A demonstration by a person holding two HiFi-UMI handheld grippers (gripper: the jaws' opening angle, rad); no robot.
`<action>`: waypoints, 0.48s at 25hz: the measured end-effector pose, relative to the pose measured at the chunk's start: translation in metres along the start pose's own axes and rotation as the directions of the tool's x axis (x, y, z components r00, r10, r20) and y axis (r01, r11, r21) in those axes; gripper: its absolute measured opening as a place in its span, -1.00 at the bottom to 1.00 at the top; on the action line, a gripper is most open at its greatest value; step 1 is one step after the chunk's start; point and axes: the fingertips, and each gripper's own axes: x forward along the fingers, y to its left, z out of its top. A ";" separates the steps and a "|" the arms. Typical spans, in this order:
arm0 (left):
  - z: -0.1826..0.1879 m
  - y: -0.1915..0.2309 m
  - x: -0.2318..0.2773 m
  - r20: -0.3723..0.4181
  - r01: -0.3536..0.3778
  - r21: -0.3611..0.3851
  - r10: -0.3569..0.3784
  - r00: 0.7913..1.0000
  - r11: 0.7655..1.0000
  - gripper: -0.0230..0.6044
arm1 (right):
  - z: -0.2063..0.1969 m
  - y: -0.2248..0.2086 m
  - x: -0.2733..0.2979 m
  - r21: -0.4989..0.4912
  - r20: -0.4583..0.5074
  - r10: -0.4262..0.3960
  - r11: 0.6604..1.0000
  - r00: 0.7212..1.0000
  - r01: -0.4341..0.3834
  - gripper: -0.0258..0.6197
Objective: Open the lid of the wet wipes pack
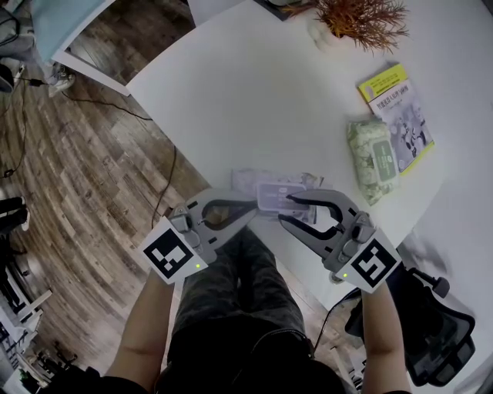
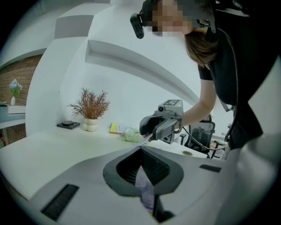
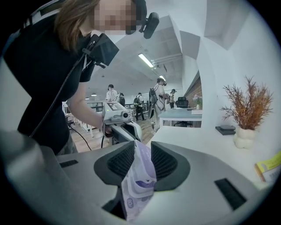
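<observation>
A lilac wet wipes pack (image 1: 276, 192) with a plastic lid on top sits at the white table's (image 1: 254, 100) near edge, and both grippers hold it. My left gripper (image 1: 253, 209) is shut on the pack's left edge, and its thin film (image 2: 145, 186) shows pinched between the jaws (image 2: 141, 149). My right gripper (image 1: 284, 208) comes from the right, with one finger over the lid side and the other under the pack. In the right gripper view the pack (image 3: 138, 182) fills the gap between the pads, and the lid is closed. The two grippers face each other tip to tip.
A green wipes pack (image 1: 375, 158) and a yellow booklet (image 1: 397, 111) lie at the table's right. A dried plant in a white vase (image 1: 358, 19) stands at the back. An office chair (image 1: 431, 331) is at lower right, and cables run over the wood floor (image 1: 92, 154).
</observation>
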 end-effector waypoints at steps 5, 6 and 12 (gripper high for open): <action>0.003 0.006 0.000 -0.003 -0.010 0.003 0.010 1.000 1.000 -0.89 | 0.015 -0.009 -0.015 0.003 0.084 -0.076 0.997 0.994 0.076 -0.54; 0.004 0.007 0.000 -0.003 -0.012 0.003 0.012 1.000 1.000 -0.89 | 0.017 -0.012 -0.019 -0.007 0.097 -0.100 0.995 0.990 0.101 -0.54; 0.008 0.013 0.003 0.005 -0.029 0.010 0.028 1.000 1.000 -0.89 | 0.027 -0.023 -0.046 -0.002 0.191 -0.222 0.974 0.956 0.227 -0.74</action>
